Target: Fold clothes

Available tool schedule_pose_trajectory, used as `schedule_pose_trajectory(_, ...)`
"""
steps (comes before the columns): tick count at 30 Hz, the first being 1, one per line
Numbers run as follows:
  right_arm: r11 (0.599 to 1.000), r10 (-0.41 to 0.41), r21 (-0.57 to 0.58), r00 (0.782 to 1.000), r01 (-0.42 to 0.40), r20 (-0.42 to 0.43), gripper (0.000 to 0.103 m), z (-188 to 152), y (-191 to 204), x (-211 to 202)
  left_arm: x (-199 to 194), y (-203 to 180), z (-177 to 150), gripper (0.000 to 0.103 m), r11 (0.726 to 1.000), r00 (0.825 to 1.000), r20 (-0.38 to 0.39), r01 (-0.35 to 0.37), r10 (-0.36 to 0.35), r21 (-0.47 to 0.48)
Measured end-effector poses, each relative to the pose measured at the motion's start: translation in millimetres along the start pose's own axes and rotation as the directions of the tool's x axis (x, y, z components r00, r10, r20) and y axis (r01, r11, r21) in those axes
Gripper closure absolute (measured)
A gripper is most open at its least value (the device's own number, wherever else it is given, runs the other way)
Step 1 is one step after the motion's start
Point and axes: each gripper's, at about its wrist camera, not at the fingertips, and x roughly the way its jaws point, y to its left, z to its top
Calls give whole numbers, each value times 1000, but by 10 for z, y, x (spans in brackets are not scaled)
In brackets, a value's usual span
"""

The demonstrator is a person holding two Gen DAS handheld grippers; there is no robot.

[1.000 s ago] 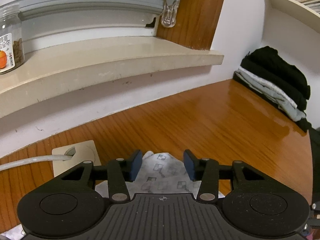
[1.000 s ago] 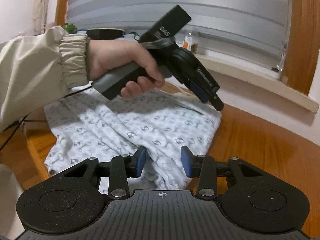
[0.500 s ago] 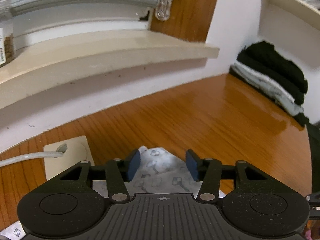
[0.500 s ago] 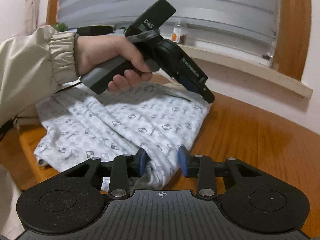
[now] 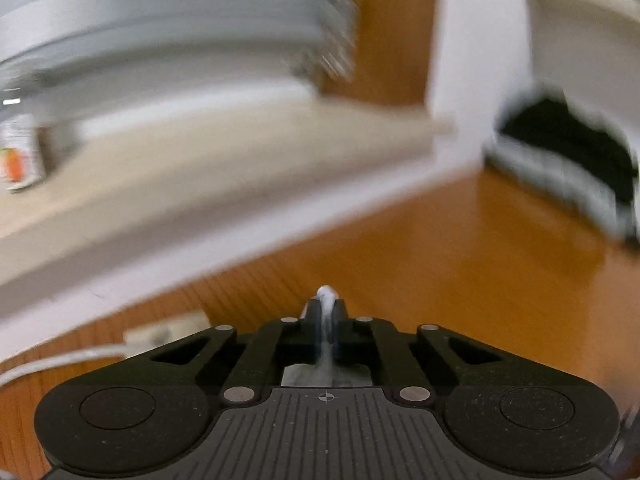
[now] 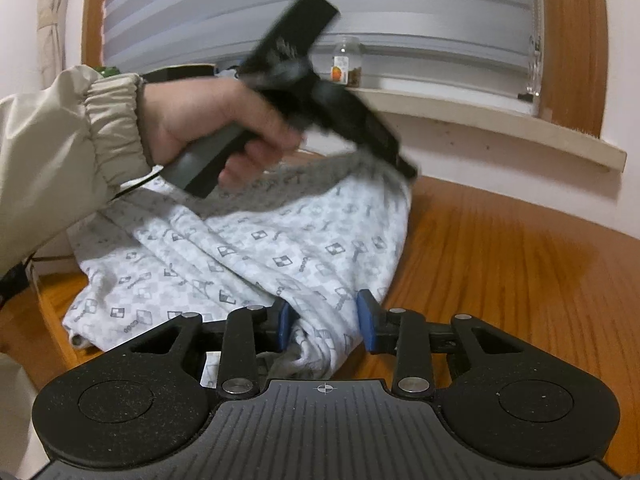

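A white garment [image 6: 256, 248] with a grey checked print lies bunched on the wooden table [image 6: 500, 260]. My right gripper [image 6: 325, 318] is at its near edge, and its blue pads press a thick fold of the cloth from both sides. In the right wrist view a hand [image 6: 208, 120] in a beige sleeve [image 6: 60, 152] holds my left gripper [image 6: 406, 168] at the garment's far corner, blurred. In the left wrist view my left gripper [image 5: 325, 312] is shut, and a thin white tip of the garment [image 5: 326, 293] sticks out between its pads.
A stack of folded black and grey clothes [image 5: 568, 160] sits at the table's far right by the wall. A beige windowsill [image 5: 200, 168] carries a jar [image 6: 346, 62]. A socket plate with a white cable [image 5: 168, 332] lies on the table [image 5: 440, 264] at the left.
My left jaws have closed on the garment's corner, and the far edge of the cloth has lifted a little under that gripper. My right jaws narrowed slightly on the near fold.
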Motion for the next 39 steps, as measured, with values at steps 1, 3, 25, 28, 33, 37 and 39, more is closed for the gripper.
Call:
schedule_pose_trajectory(1,1000,3,0,1000,-3,0,69,-6,1,-8,-44,70,66,100,999,999,33,-23,24,-26)
schedule_pose_trajectory(3,1000,9,-1,1000,-9,-1,69,-18,4,-23,-84,193,161,101,996,995,73,-62,67,-67)
schedule_pose_trajectory(25,1000,21,-1,1000,-21,13,68,-50,7,-30,297,-67,-38,87,996,994,-113,4,6,84)
schedule_pose_trajectory(28,1000,19,-1,1000,-19,19,68,-67,18,-36,260,-43,5,99,995,997,-57,-37,42,88)
schedule_pose_trajectory(33,1000,17,4,1000,-17,25,69,-98,49,-83,72,121,202,99,994,992,70,-105,105,-7)
schedule_pose_trajectory(37,1000,-5,-2,999,5,50,73,-119,76,-118,77,112,123,54,981,978,81,-195,194,6)
schedule_pose_trajectory(39,1000,-25,-4,997,25,74,78,-100,79,-141,4,158,52,33,985,981,92,-169,170,-14)
